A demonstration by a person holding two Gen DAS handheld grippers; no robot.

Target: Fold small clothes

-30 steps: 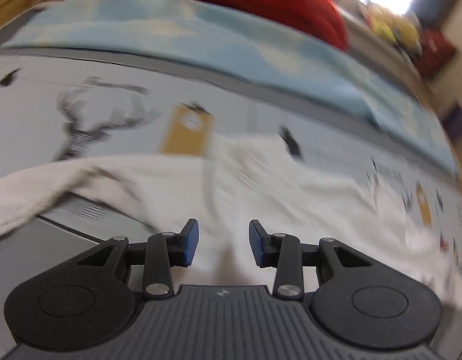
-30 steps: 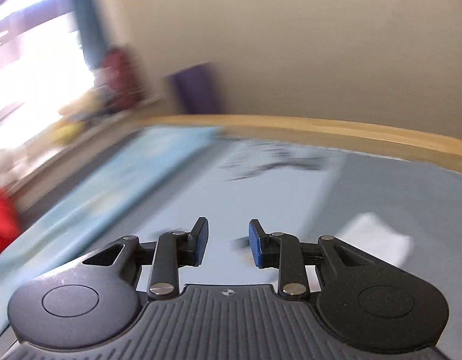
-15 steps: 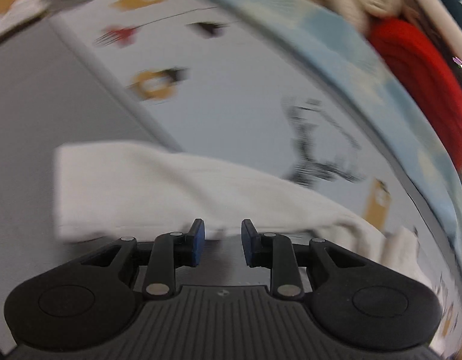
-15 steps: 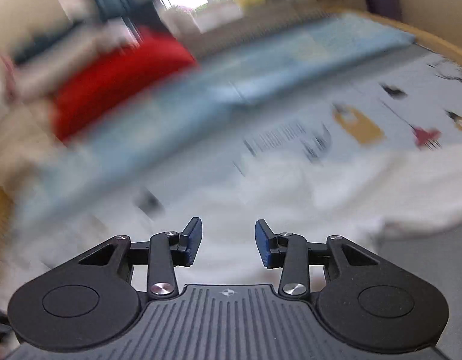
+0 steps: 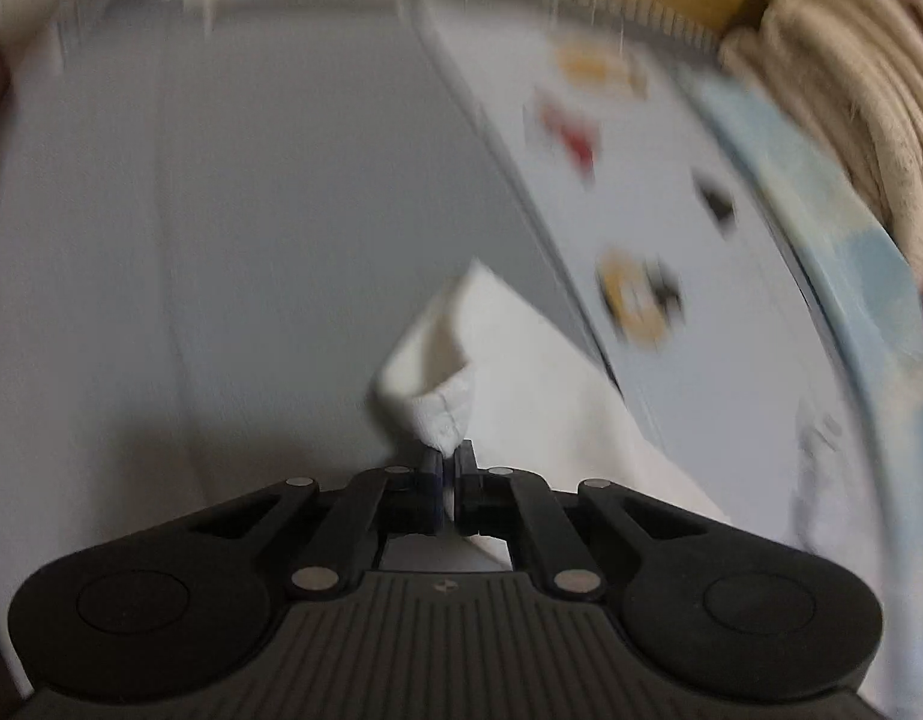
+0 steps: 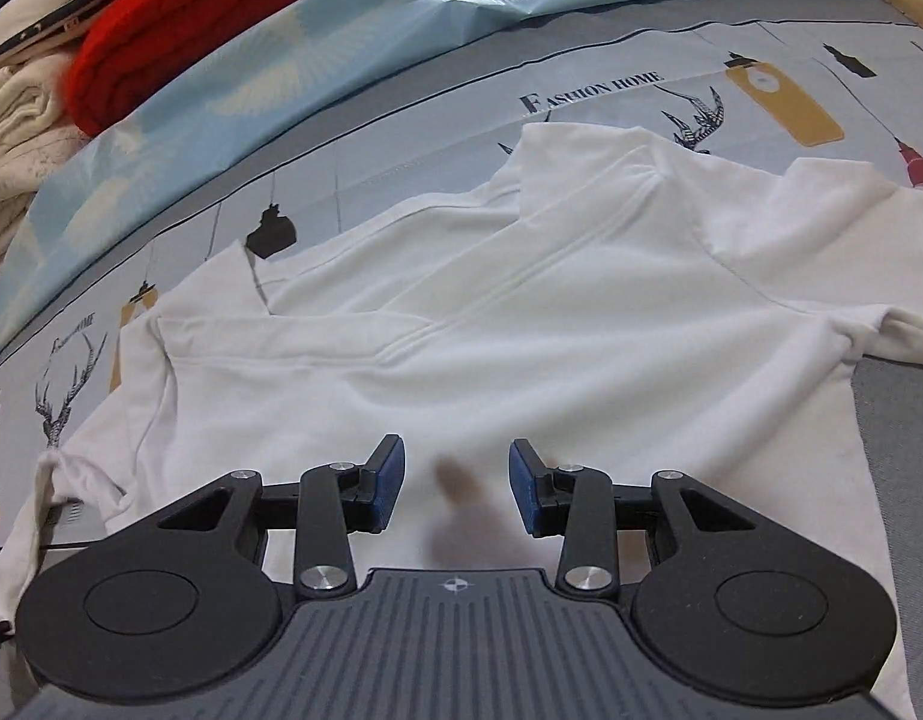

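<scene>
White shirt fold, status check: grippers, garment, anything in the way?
Left gripper shut on a white shirt edge. Right gripper open over the shirt, which lies spread, unfolded. Nothing on it.

The garment [image 6: 521, 312] is plain white. The bedsheet [image 6: 401, 138] is grey, printed with black deer and yellow lanterns. A red knit [image 6: 179, 18] lies behind.

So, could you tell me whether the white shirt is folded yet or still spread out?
Mostly spread: the white shirt lies flat across the bedsheet, with only one corner pinched by the left gripper.
</scene>
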